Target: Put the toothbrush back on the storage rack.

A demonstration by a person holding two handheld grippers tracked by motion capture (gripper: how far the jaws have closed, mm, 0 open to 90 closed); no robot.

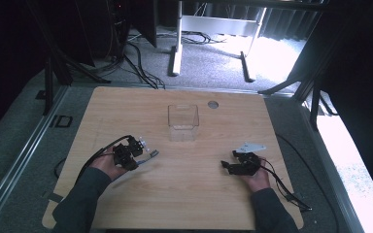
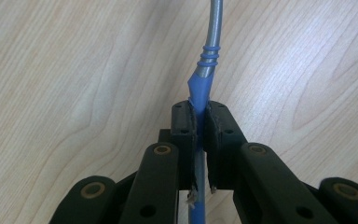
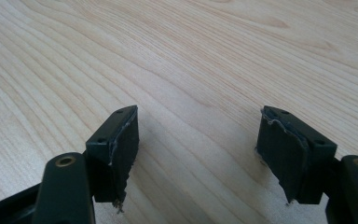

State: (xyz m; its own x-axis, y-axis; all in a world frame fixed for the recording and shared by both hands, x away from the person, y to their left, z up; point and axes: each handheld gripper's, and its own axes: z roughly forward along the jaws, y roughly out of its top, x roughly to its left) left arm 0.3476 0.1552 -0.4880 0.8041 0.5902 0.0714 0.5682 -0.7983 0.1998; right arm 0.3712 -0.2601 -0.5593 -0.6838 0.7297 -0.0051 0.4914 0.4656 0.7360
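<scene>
A metal utensil with a blue handle (image 2: 204,77) is pinched between the jaws of my left gripper (image 2: 200,116), which is shut on the handle. Its bare metal stem runs up and out of the frame, so its head is hidden there. In the high view the left gripper (image 1: 140,158) is at the table's left-middle, and the utensil (image 1: 151,155) pokes out to the right, low over the wood. At the right-middle, my right gripper (image 1: 226,166) points left. It is open (image 3: 198,135), and only bare wood lies between its jaws.
A clear, empty plastic box (image 1: 183,122) stands at the middle back of the wooden table (image 1: 184,194). A grey round plug (image 1: 213,104) is set in the tabletop behind it. Cables trail off both table sides, and the legs of another table stand on the floor beyond.
</scene>
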